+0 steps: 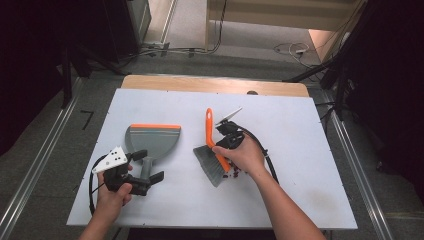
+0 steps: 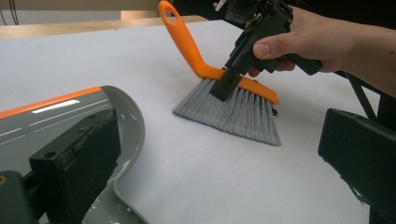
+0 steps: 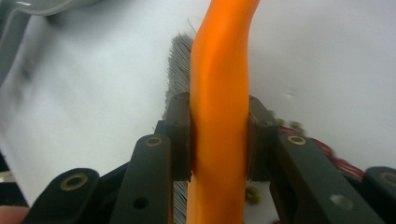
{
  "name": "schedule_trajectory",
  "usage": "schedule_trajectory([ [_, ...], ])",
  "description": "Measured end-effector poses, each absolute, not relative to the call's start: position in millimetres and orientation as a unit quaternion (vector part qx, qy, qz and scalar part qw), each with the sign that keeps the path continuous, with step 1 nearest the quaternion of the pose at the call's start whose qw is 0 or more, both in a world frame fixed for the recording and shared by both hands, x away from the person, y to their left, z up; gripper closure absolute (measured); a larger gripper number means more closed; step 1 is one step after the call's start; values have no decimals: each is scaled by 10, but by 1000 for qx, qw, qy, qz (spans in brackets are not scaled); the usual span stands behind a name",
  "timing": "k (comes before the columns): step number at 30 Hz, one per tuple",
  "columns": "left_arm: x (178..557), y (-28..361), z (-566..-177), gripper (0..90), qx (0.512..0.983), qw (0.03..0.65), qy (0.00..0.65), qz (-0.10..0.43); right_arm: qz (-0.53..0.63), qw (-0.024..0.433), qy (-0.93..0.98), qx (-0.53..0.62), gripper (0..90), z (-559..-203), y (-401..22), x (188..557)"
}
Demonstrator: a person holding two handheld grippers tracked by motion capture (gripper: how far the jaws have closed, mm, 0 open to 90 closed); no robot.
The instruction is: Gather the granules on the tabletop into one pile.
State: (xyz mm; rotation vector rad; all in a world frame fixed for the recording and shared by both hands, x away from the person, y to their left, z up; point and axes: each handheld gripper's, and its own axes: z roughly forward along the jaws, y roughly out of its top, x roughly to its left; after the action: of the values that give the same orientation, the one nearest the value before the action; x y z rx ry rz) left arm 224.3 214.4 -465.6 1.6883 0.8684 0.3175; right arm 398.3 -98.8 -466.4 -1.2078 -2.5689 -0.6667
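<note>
Both right gripper (image 3: pixel 219 140) fingers (image 3: pixel 180 135) clamp the brush (image 3: pixel 219 70).

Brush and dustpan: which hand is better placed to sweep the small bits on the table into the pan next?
The right. The right gripper is already clamped on the brush, with the small bits beside its bristles. The left gripper is at the dustpan handle, placed to steady it.

Even overhead light bathes the white worktop (image 1: pixel 300 165), surroundings falling dark. Soft shadows sit beneath the fingers. The right gripper view blurs close in, the orange brush handle (image 3: pixel 219 93) glossy and soft-edged between them.
</note>
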Motion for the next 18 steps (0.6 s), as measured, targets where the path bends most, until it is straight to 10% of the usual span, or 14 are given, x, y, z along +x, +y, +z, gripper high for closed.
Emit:
schedule_trajectory([
  [18, 2241, 2134, -4659, 0, 721, 570, 370, 136, -222, 89, -857, -456, 666, -4634, -1388, 4079],
])
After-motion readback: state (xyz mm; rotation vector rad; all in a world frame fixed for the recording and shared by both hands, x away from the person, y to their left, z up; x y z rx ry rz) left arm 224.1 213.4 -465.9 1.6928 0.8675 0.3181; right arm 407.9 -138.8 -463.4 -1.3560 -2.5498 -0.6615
